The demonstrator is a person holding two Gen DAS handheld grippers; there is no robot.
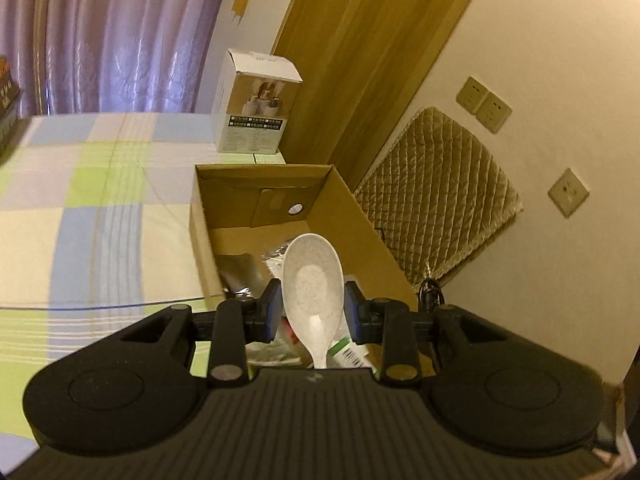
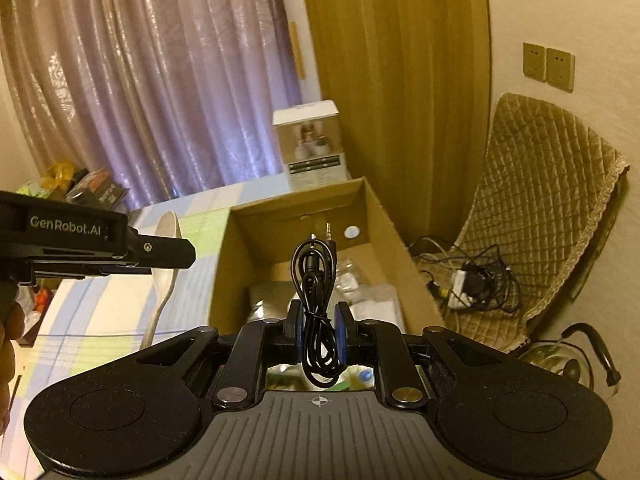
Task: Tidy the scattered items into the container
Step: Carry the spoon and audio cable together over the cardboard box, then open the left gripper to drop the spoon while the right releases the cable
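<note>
My left gripper point(image 1: 312, 292) is shut on a white speckled spoon point(image 1: 310, 268), bowl pointing forward, over the near end of an open cardboard box point(image 1: 340, 196). A silver pouch point(image 1: 240, 268) and several packets lie inside the box. My right gripper point(image 2: 319, 320) is shut on a coiled black audio cable point(image 2: 314, 268), held just above the near end of the same box point(image 2: 224, 264), plugs pointing up. Seen from the right wrist, the left gripper point(image 2: 176, 254) and the spoon point(image 2: 165, 276) hang left of the box, over the checked cloth.
The box stands on a table with a checked cloth point(image 1: 100, 208). A white product box point(image 1: 256, 108) stands behind it, by a wooden panel. A quilted chair point(image 2: 540, 208), tangled cables point(image 2: 476, 280) and a glass kettle point(image 2: 568, 356) are to the right. Snack packs point(image 2: 92, 188) lie at far left.
</note>
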